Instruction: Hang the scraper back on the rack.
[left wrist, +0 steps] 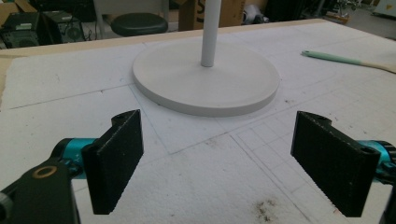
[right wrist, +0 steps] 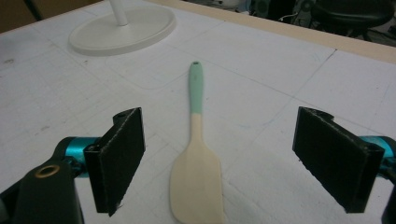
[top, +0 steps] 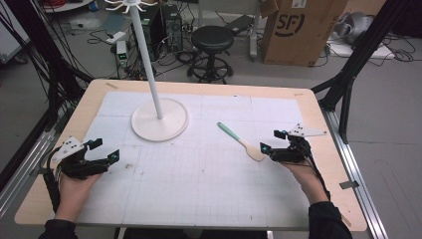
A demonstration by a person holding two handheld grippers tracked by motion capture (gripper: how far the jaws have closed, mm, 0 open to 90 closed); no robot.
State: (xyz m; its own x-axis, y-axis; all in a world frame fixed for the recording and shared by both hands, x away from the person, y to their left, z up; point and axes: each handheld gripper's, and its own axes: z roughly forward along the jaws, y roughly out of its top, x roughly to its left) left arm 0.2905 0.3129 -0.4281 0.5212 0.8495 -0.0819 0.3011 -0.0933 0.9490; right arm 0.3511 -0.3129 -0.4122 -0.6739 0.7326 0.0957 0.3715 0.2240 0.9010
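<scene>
A wooden spatula (top: 242, 142) with a mint-green handle lies flat on the white mat, blade toward the right hand. My right gripper (top: 273, 141) sits just right of the blade, open. In the right gripper view the spatula (right wrist: 197, 158) lies on the mat between and beyond the wide-apart jaws, touching neither pad. My left gripper (top: 105, 149) rests at the table's left side, open, with bare mat between its fingers (left wrist: 116, 163). A white stand (top: 159, 119) with a round base and tall pole stands at the mat's back left, and its base (left wrist: 205, 79) lies ahead in the left gripper view.
The white gridded mat (top: 199, 169) covers most of the wooden table (top: 328, 149). Beyond the far edge stand a black stool (top: 212, 47) and a cardboard box (top: 298, 30). Black frame legs rise at both sides.
</scene>
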